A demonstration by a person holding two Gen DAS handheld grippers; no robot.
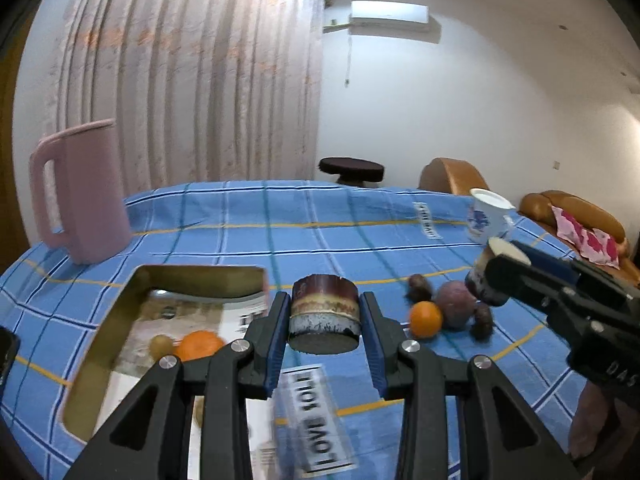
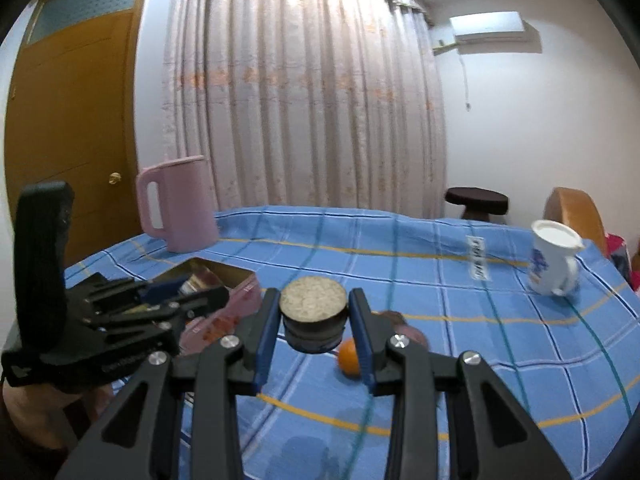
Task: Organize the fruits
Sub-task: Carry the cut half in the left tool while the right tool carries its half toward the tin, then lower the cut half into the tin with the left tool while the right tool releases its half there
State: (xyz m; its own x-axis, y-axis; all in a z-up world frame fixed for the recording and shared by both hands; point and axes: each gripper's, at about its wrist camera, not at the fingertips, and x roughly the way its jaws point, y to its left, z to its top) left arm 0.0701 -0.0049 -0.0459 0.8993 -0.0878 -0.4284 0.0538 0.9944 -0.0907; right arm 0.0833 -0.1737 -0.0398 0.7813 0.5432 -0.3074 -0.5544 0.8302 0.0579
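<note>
My left gripper (image 1: 325, 314) is shut on a short round tin (image 1: 324, 308) and holds it above the blue checked tablecloth (image 1: 280, 232). My right gripper (image 2: 313, 322) is shut on a second round tin (image 2: 313, 312), also held above the cloth. An open gold box (image 1: 120, 320) at the left holds an orange (image 1: 199, 344) and a small yellowish fruit (image 1: 161, 345). On the cloth at the right lie an orange (image 1: 425, 319), a purple round fruit (image 1: 457, 304) and dark small fruits (image 1: 419, 287). The loose orange shows under my right gripper (image 2: 347, 357).
A pink pitcher (image 1: 80, 192) stands at the back left. A white mug (image 1: 486, 216) with a blue print stands at the back right. A dark stool (image 1: 351, 169) and orange chairs (image 1: 452, 176) stand beyond the table.
</note>
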